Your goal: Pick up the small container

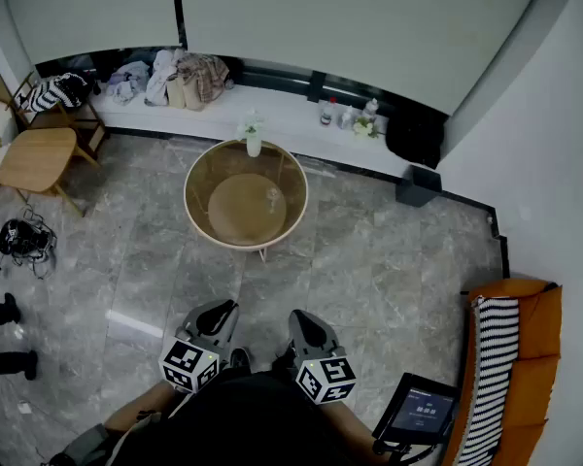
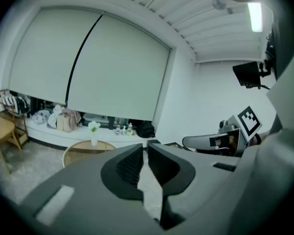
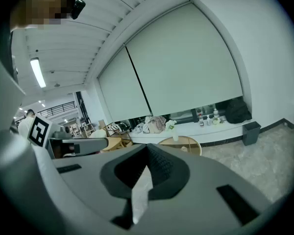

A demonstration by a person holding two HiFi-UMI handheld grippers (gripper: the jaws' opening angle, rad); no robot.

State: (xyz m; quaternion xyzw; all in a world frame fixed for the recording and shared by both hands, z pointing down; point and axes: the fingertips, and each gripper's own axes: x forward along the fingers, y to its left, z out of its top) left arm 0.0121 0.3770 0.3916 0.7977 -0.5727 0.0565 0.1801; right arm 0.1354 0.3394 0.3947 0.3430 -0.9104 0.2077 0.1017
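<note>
Both grippers sit low & close to the body in head view, well apart from anything to pick. L gripper [image 1: 218, 311]: jaws a thin slit apart, nothing btwn them; floor shows thru the gap in the left gripper view [image 2: 143, 148]. R gripper [image 1: 305, 322]: tips meet, empty, confirmed in the right gripper view [image 3: 147, 149]. Straight ahead across bare floor stands a round worktop [image 1: 190, 194] w/ a vase [image 1: 254, 142] at its far rim. The likely target is a small pale container [image 1: 272, 198] on the right-of-centre part of the top, nearer than the vase & apart from it. It's too small to be sure of shape or long axis, so no grip angle can be read yet. Its line falls btwn the two grippers, a bit closer to the R one, so R prob has the shorter reach. Small bottles [image 1: 346, 116] on the far ledge [image 1: 290, 116] could also fit the task wording, but they're much farther off. Next move, as I judge it: step fwd to the worktop, then open the R jaws before coming down on it.
</note>
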